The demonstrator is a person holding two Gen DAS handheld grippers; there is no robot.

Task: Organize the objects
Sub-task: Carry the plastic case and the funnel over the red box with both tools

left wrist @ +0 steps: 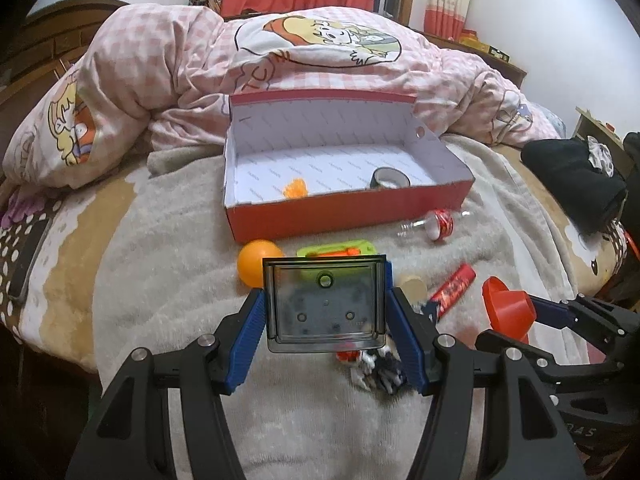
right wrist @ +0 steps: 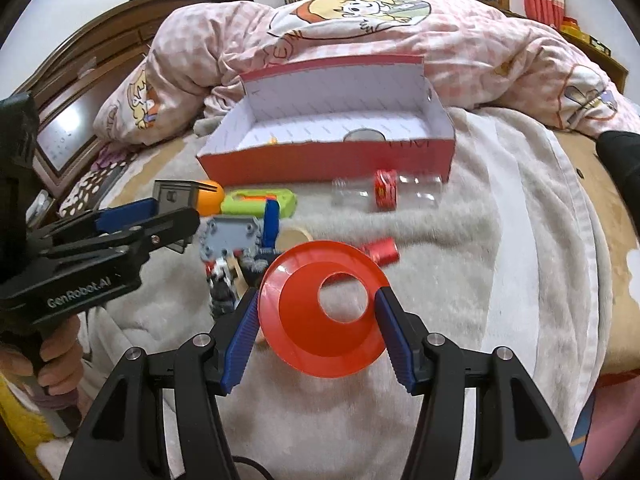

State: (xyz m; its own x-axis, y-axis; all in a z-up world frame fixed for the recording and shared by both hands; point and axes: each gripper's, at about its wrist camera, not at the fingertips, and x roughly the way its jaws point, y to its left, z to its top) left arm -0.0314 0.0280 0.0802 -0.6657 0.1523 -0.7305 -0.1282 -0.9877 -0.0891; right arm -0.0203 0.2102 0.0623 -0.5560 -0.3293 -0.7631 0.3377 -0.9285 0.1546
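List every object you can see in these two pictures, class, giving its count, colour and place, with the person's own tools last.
Shoe box: 1, red outside, white inside, open on the bed.
Tape roll: 1, dark, inside the box.
Orange bit: 1, inside the box.
Ball: 1, orange, before the box.
Toy gun: 1, green and orange, before the box.
Plastic bottle: 1, clear, red label, lying before the box.
Red tube: 1, on the blanket.
Smoky tray: 1, in the left gripper.
Funnel: 1, red, in the right gripper.
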